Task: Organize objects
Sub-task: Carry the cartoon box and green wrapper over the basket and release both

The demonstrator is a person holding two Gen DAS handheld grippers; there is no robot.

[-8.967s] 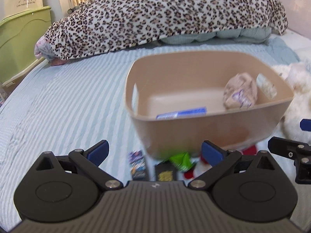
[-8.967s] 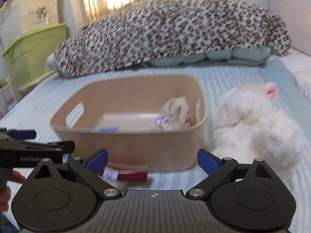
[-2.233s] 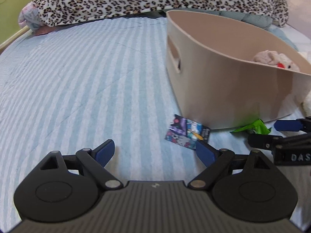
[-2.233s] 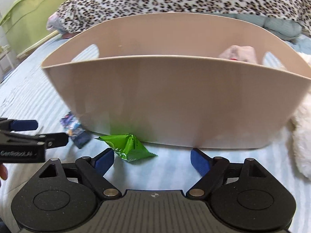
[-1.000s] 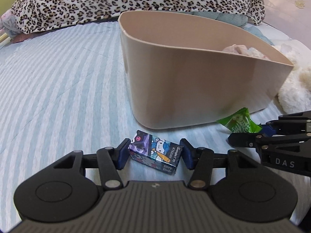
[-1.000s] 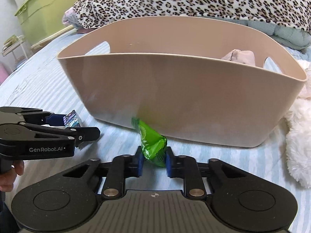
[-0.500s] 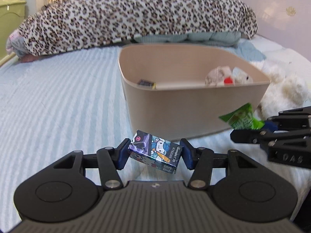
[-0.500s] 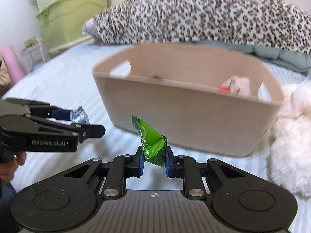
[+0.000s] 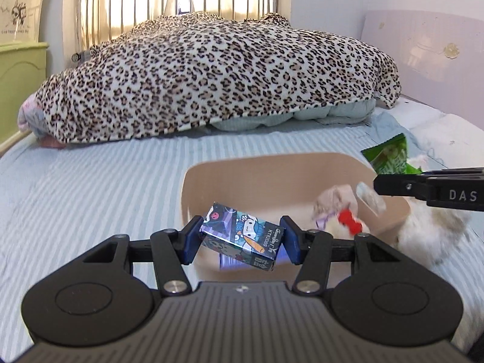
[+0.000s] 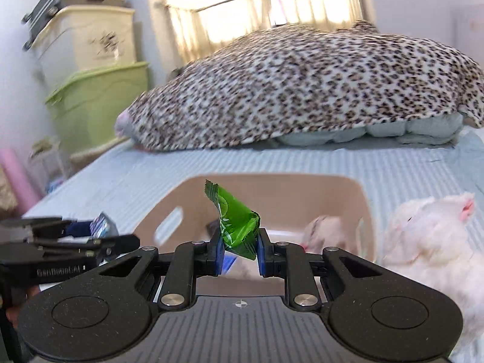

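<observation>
My left gripper [image 9: 240, 243] is shut on a small cartoon-printed box [image 9: 242, 236] and holds it above the near left part of the beige tub [image 9: 272, 166]. My right gripper [image 10: 239, 255] is shut on a green snack packet [image 10: 236, 224], held over the tub [image 10: 332, 181]. The packet also shows at the right of the left wrist view [image 9: 390, 155]. Inside the tub lie a crumpled pinkish cloth [image 9: 332, 202] with a red bit and a blue-edged item, partly hidden.
A white plush toy [image 10: 429, 242] lies right of the tub on the striped bedsheet [image 9: 90, 187]. A leopard-print blanket [image 9: 211, 75] heaps at the back. Green and cream storage bins [image 10: 99, 96] stand left of the bed.
Both grippers have risen with their items and now stand over the tub, looking down into it. About a second ago they were low at its near wall.
</observation>
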